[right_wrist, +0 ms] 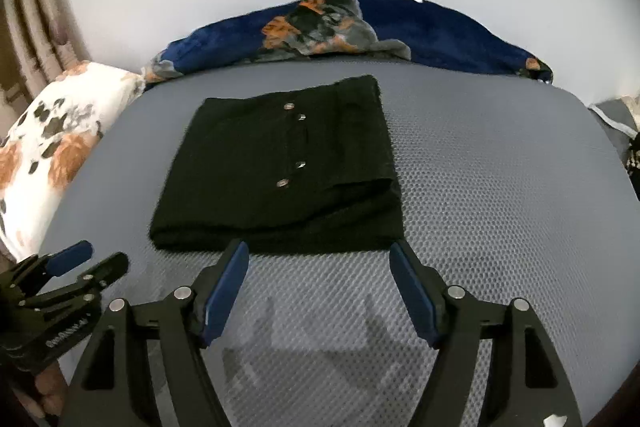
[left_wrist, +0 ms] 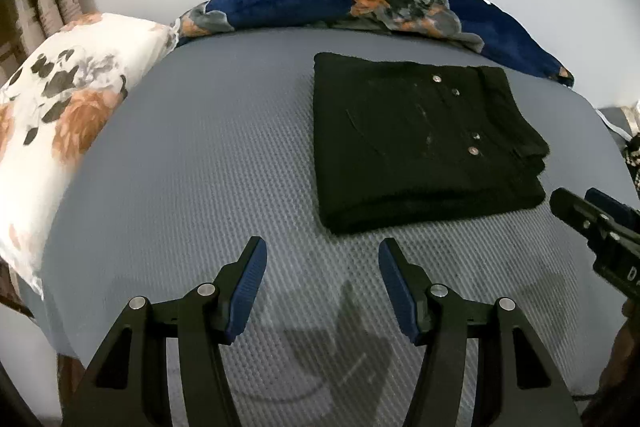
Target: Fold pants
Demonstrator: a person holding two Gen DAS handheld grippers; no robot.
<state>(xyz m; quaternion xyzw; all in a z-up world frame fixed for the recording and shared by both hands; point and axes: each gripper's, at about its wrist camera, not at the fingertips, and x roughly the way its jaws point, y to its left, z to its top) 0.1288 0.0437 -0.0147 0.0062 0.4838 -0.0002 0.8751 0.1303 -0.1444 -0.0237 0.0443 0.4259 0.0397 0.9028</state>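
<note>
Right wrist view: folded black pants (right_wrist: 276, 167) lie on bed (right_wrist: 500, 187).

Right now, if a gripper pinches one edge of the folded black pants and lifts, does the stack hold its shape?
Probably not. The pants are soft cloth in several loose layers, so the lower ones would likely droop and unfold. A push across the textured bed sheet would probably bunch the near edge rather than slide the stack. Both grippers, left and right, are open and clear.

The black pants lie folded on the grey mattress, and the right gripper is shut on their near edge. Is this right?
Not quite. The black pants do lie folded on the grey mattress, but the right gripper is open and holds nothing, as the right wrist view shows.
</note>
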